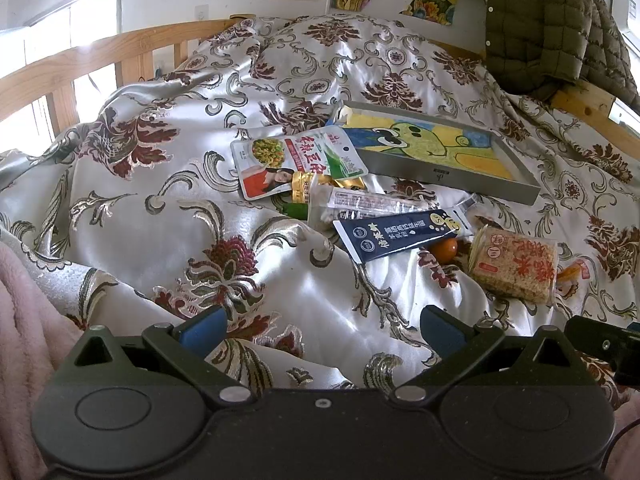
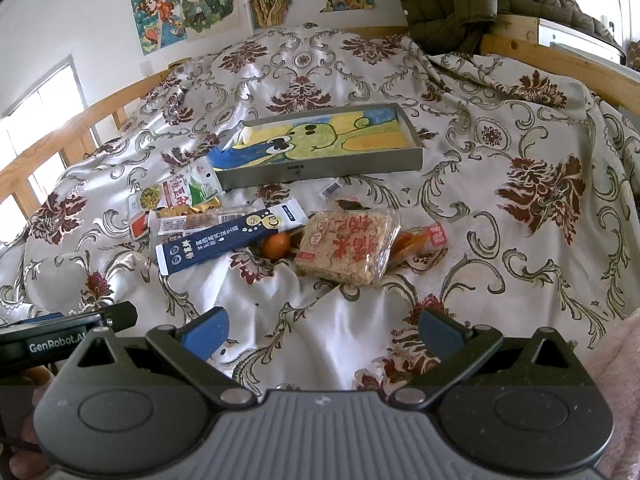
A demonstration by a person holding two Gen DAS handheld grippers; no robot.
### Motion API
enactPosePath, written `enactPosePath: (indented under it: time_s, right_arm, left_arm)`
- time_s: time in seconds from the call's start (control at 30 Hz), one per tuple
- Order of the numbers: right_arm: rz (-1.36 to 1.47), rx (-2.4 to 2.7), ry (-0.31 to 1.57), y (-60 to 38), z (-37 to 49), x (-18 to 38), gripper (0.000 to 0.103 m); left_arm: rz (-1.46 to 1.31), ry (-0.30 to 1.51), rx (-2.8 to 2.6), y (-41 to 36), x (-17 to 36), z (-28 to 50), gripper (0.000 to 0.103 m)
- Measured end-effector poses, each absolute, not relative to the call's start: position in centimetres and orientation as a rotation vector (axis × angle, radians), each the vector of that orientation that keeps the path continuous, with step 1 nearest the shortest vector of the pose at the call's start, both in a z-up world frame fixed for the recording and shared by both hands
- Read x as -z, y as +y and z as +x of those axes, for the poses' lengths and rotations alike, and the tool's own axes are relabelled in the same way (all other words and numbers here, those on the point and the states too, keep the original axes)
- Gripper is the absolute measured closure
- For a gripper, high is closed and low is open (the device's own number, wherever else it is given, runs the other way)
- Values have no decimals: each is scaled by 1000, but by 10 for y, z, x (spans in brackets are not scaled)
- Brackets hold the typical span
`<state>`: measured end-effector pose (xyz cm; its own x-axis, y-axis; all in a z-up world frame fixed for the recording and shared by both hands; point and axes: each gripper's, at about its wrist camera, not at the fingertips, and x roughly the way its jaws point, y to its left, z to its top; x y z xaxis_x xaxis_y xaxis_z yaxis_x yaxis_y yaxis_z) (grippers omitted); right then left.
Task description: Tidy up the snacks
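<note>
A floral bedspread (image 2: 500, 128) carries everything. Toward its far middle lies a shallow grey tray (image 2: 320, 168), painted inside with a green cartoon. Just off the tray's near edge the snacks cluster: a rice-cake pack (image 2: 344, 248), a navy stick packet (image 2: 228, 240), a green-and-white pouch (image 1: 296, 160), a small orange (image 2: 277, 245). Left gripper (image 1: 322, 326) and right gripper (image 2: 324, 326) both hover spread wide, empty, over the near edge.

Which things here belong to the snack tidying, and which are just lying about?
Job: grey tray, green pouch, clear packet, navy stick pack, rice cake pack, small orange, orange wrapper.
Lying about: patterned bedspread, green jacket, wall posters.
</note>
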<state>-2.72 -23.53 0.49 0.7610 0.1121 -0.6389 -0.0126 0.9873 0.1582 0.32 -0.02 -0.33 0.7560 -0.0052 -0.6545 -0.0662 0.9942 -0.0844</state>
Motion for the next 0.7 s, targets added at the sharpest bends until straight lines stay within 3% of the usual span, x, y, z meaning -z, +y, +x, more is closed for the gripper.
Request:
enactPosePath:
  time_s: [0.7]
  right_arm:
    - [147, -68, 709, -235, -27, -5, 0]
  left_arm:
    - [-108, 718, -33, 2, 4, 2, 1]
